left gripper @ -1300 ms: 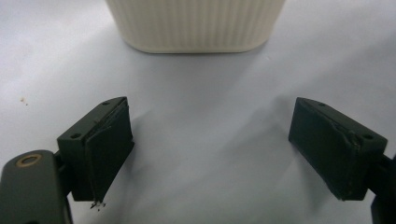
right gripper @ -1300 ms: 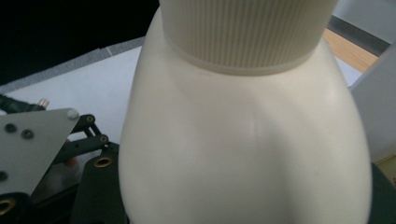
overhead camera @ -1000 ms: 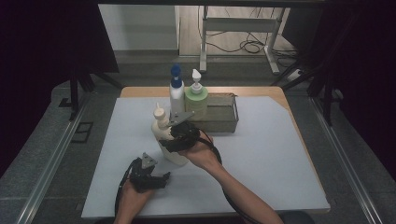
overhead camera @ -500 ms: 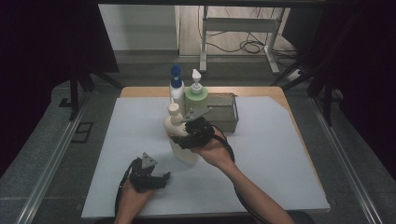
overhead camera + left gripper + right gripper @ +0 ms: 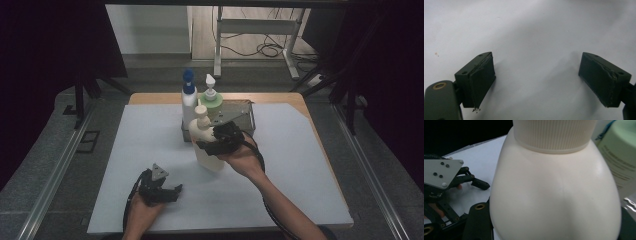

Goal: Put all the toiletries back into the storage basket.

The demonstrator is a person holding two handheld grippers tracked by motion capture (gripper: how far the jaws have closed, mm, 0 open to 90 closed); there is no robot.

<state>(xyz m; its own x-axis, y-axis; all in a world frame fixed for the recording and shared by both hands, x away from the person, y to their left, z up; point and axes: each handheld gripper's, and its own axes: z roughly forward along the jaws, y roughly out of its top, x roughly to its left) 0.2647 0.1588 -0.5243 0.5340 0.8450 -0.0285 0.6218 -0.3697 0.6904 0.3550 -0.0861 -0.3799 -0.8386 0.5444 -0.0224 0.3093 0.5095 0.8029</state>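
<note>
A cream bottle [image 5: 204, 142] with a ribbed cap is held off the white mat, with my right gripper [image 5: 216, 141] shut on its body. In the right gripper view the cream bottle [image 5: 554, 187] bulges between the jaws. It hangs just in front of a metal basket [image 5: 241, 114]. At the basket's left end stand a white bottle with a blue cap [image 5: 188, 97] and a green pump bottle [image 5: 212, 102]. My left gripper [image 5: 167, 191] rests low on the mat near the front edge. Its jaws stand wide apart over bare mat [image 5: 536, 62], holding nothing.
The white mat [image 5: 300, 165] covers most of the wooden table. Dark curtains hang on both sides, and metal rails run along the floor. A frame with cables [image 5: 260, 47] stands behind the table.
My right gripper has carried the cream bottle up and away toward the basket, a little to the right. The left gripper has stayed put.
</note>
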